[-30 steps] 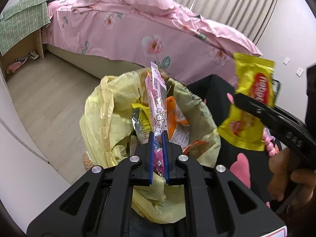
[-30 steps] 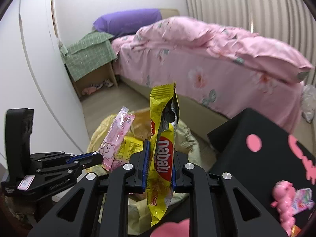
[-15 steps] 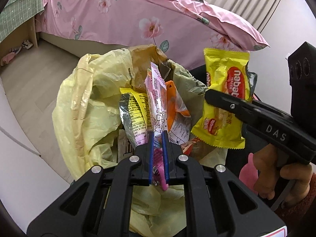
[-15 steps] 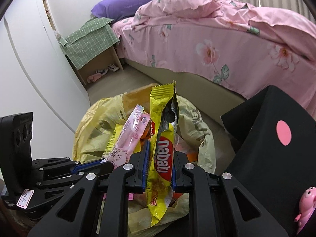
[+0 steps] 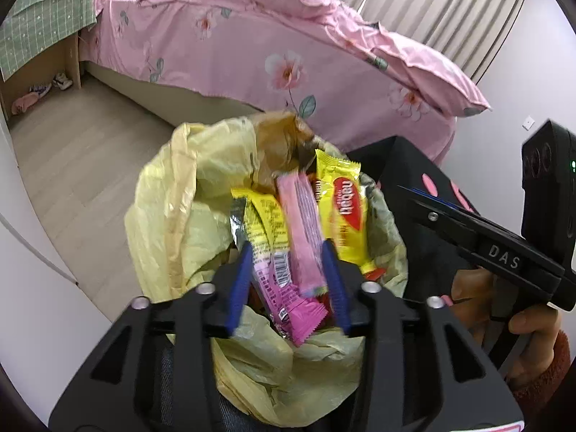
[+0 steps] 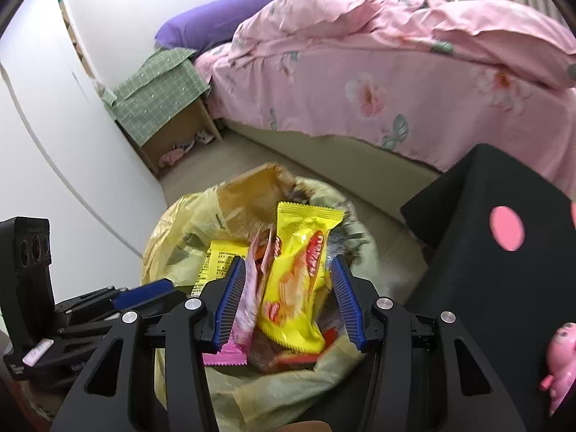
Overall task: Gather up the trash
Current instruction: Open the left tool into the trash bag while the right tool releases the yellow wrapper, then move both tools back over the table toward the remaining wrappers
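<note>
Both grippers over yellow trash bag (image 5: 169, 216), pointing down into its mouth. Left gripper (image 5: 289, 280) jaws just opened, apart; pink wrapper (image 5: 302, 230) blurred between them, pads not pressing. Right gripper (image 6: 291, 298) jaws just opened, wide; yellow snack wrapper (image 6: 298, 273) loose between them, over trash in bag. Pink bed (image 6: 396, 72) behind.

The yellow wrapper (image 5: 347, 212) in the left wrist view carries the brand "nabati" in white on a red oval. The right gripper (image 5: 428, 203) has "DAS" printed on its black arm. Other print is too small to read.
</note>
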### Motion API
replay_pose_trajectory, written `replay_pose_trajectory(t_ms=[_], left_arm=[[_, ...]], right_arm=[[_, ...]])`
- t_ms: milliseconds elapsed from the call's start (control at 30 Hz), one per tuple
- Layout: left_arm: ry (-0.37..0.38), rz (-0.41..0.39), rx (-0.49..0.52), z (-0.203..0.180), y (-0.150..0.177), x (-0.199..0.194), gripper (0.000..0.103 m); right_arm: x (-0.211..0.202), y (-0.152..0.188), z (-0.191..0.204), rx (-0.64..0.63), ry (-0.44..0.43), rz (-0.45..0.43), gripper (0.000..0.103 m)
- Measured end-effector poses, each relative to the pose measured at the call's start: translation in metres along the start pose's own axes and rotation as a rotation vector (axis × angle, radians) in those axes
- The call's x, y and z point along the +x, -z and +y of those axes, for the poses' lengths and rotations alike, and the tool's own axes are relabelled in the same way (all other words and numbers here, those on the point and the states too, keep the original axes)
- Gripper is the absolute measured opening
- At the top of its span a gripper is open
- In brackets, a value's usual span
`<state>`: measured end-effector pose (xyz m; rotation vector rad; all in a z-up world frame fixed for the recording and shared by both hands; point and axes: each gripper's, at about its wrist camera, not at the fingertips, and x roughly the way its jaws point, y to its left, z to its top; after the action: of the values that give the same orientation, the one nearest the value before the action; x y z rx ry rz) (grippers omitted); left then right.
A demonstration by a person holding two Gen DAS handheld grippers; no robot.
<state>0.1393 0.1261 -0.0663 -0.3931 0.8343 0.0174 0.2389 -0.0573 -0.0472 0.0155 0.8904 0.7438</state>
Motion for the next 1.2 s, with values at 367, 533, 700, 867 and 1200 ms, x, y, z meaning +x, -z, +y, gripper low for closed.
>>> replay_pose_trajectory(t_ms=[367,533,700,867,1200], left_arm=[[0.083,-0.026,0.107,-0.062,0.004,-0.017,0.047],[0.169,-0.012,0.227,-0.113,0.021,-0.020,0.049],[0.271,0.027,0.320,-0.158,0.038,-0.017,0.052],[0.358,0.060,0.406,-0.199,0.055,-0.007,0.053],[0.475,0.154,0.620,-0.285,0.084,0.033,0.053]], right_arm=[[-0.112,0.035,-0.041,0.004,0.144,-0.117,0.047],[-0.169,0.073,-0.067,0.024,0.259,-0.177,0.047],[-0.225,0.128,-0.107,0.127,0.383,-0.224,0.047],[-0.257,0.180,-0.138,0.206,0.458,-0.198,0.047],[-0.263,0.229,-0.159,0.213,0.479,-0.164,0.057]])
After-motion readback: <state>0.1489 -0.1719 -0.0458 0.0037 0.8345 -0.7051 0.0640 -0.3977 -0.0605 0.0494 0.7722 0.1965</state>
